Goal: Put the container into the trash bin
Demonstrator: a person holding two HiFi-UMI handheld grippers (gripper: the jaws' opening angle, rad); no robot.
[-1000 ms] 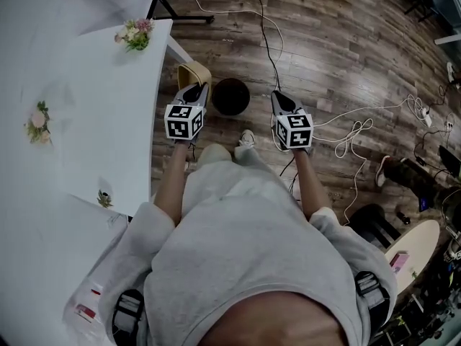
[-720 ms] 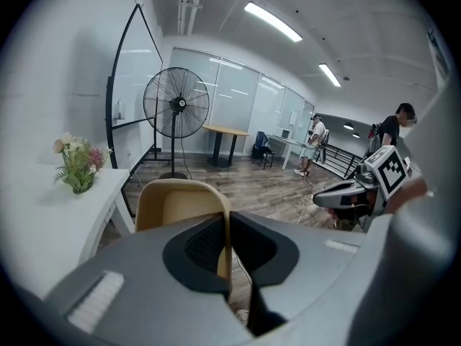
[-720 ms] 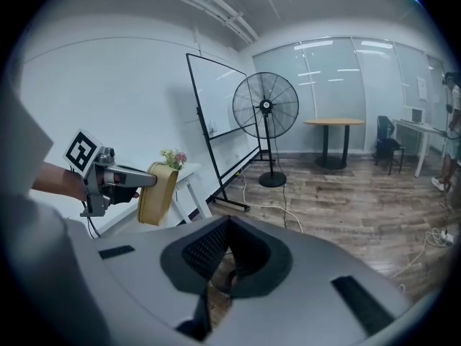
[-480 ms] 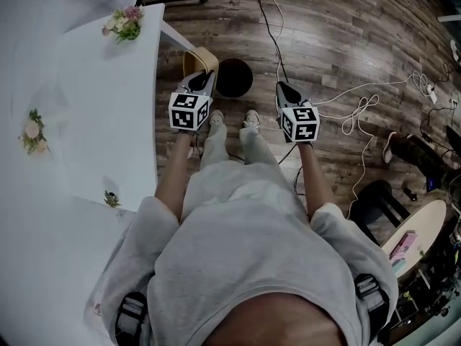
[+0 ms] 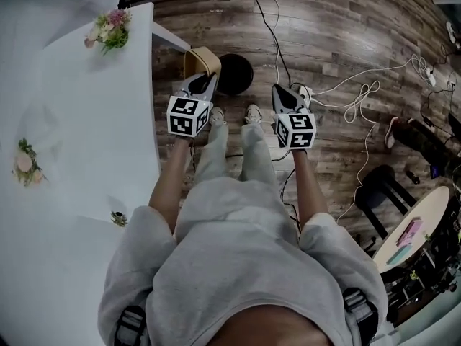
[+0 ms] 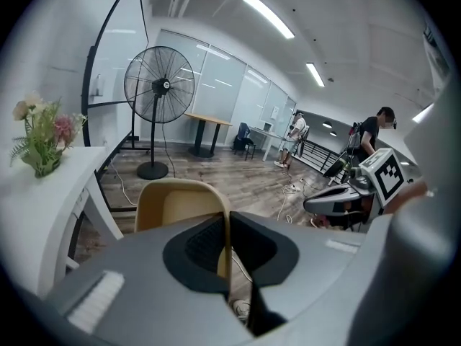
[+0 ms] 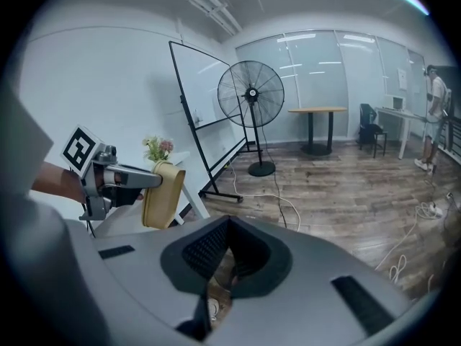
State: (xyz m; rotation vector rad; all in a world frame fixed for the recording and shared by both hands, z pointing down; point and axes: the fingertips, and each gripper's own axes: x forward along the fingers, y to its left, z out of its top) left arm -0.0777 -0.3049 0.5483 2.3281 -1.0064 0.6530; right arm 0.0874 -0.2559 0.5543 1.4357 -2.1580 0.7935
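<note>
Left gripper (image 5: 204,79) pinches the container (image 5: 198,58) wall for dropping into the trash bin (image 5: 236,74) beside its jaws; right gripper (image 5: 282,94) closed, empty.

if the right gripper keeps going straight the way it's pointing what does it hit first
Probably the wooden floor, near the black cable lying ahead of the right gripper. The trash bin sits off to its left, though depth is unclear.
</note>
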